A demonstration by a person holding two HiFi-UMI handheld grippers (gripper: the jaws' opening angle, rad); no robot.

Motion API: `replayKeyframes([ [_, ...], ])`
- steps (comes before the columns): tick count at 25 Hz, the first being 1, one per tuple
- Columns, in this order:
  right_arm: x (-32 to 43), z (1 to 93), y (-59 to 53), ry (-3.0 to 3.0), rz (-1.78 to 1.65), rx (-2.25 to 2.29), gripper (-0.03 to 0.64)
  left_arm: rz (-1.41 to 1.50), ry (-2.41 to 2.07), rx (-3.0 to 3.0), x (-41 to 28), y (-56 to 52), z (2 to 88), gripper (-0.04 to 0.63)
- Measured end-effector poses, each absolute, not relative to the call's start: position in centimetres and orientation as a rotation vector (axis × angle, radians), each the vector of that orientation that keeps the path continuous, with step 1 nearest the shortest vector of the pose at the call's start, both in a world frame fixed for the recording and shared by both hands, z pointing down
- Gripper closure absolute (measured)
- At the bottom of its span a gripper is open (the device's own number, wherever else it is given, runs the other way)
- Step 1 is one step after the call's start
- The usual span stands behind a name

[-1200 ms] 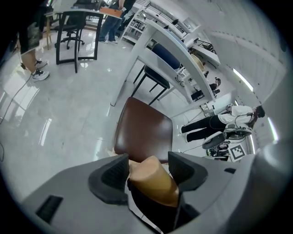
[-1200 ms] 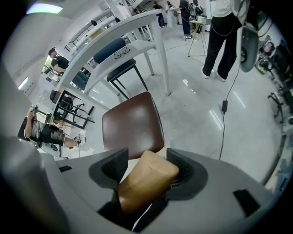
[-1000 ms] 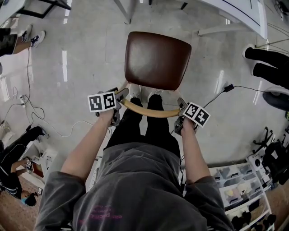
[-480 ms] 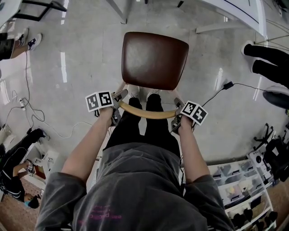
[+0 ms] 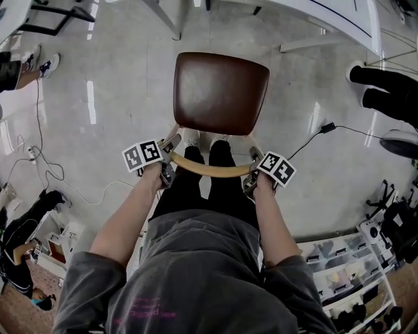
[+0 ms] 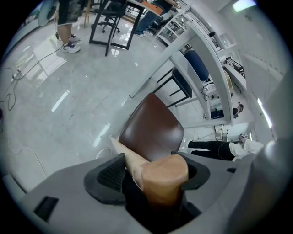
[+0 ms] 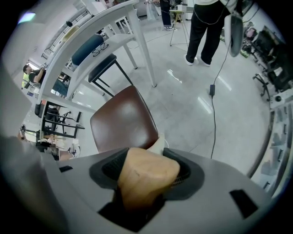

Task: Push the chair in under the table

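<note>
Chair point(image 5: 221, 91) first: one only, with a rounded-square seat of dark brown padding and a curved backrest point(image 5: 210, 170) of pale wood. It stands on the glossy grey floor point(image 5: 124, 98) just in front of the person, short of the white table point(image 5: 339, 18), with no part of it under the top.

Two grippers meet the backrest, one at each end, and each carries one marker cube point(image 5: 142, 155). The left gripper point(image 5: 171, 146) has the left end of the rail between its jaws. They have just been opening wide and then easing in a little. They stand loosely round the wood, which lies against the right jaw, while the ribbed face of the other pad shows bare beside it. The right gripper point(image 5: 255, 160) is clamped on the right end, where the wood fills the gap from pad to pad.

One cable point(image 5: 307, 139) runs across the floor at the right. A second person's two black-trousered legs point(image 5: 385, 91) stand beyond it.

From the head view the chair's legs are hidden under the seat, and only one pale wooden post point(image 6: 118, 147) shows in the left gripper view. Both ends of the backrest are covered by the grippers. The picture edge cuts the table off, so only its rim and some of its legs can be seen.
</note>
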State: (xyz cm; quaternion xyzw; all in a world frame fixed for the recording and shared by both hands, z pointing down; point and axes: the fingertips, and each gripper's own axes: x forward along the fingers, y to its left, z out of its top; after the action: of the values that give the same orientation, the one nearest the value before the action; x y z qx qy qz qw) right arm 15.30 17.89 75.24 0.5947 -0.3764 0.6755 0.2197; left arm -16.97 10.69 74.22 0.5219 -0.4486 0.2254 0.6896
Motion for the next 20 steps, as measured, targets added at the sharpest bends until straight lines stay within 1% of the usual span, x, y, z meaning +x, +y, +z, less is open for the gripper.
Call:
replayKeyframes([
  [8,15.7,74.8,17.9,-1.018,1.86,1.691,0.4,0.524,-1.08,1.135,-17.5,10.7,73.8,0.324],
  [13,16.0,74.3,17.3,-1.014,1.862,1.698,0.4,0.539,-1.108,1.125,-17.4,10.1,73.4,0.339],
  [20,18.1,73.2,14.5,-1.044,1.859,1.713,0.4,0.526,-1.151,1.133,-15.5,7.4,72.0,0.347],
])
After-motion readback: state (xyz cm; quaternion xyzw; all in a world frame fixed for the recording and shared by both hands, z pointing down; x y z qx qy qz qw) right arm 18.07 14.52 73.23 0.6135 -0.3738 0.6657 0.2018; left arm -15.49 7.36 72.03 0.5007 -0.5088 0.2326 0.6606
